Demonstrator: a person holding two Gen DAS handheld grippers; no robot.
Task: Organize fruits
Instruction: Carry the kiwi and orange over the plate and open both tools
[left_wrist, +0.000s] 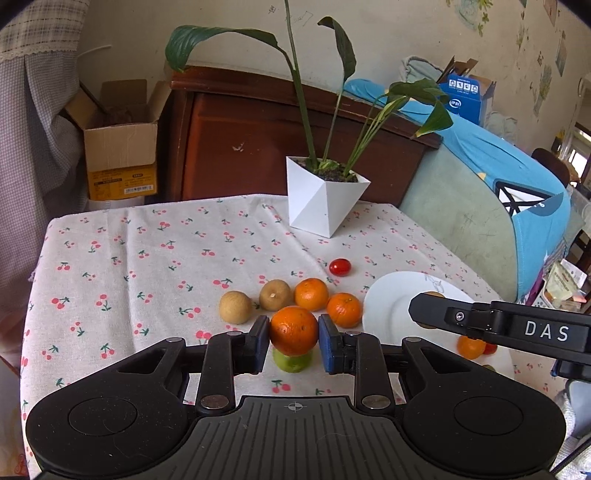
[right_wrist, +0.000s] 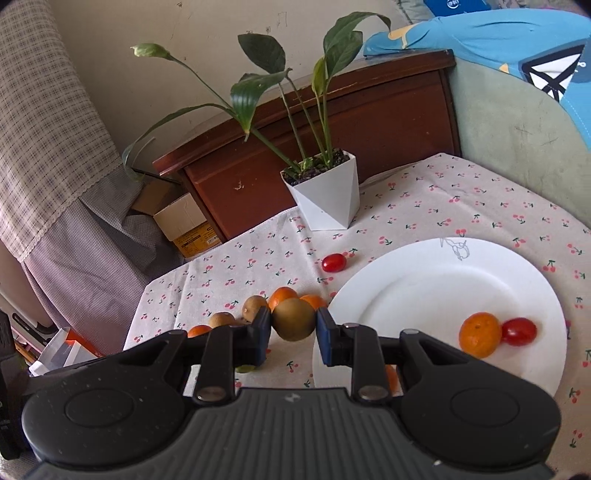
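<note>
My left gripper (left_wrist: 293, 334) is shut on a small orange (left_wrist: 294, 329), held a little above the cherry-print cloth, with a green fruit (left_wrist: 291, 361) lying under it. Behind it lie two more oranges (left_wrist: 311, 294) (left_wrist: 344, 309), two brown longans (left_wrist: 274, 294) (left_wrist: 235, 307) and a cherry tomato (left_wrist: 340, 266). My right gripper (right_wrist: 294, 330) is shut on a brown longan (right_wrist: 294, 318), just left of the white plate (right_wrist: 436, 295). On that plate sit an orange (right_wrist: 480, 334) and a cherry tomato (right_wrist: 518, 331). The right gripper's finger (left_wrist: 480, 319) reaches over the plate (left_wrist: 391, 306) in the left wrist view.
A white angular pot with a leafy plant (left_wrist: 325, 195) stands at the back of the table. Behind it is a dark wooden cabinet (left_wrist: 258, 140); a cardboard box (left_wrist: 118, 147) sits to its left. A chair draped in blue cloth (left_wrist: 498, 177) borders the right side.
</note>
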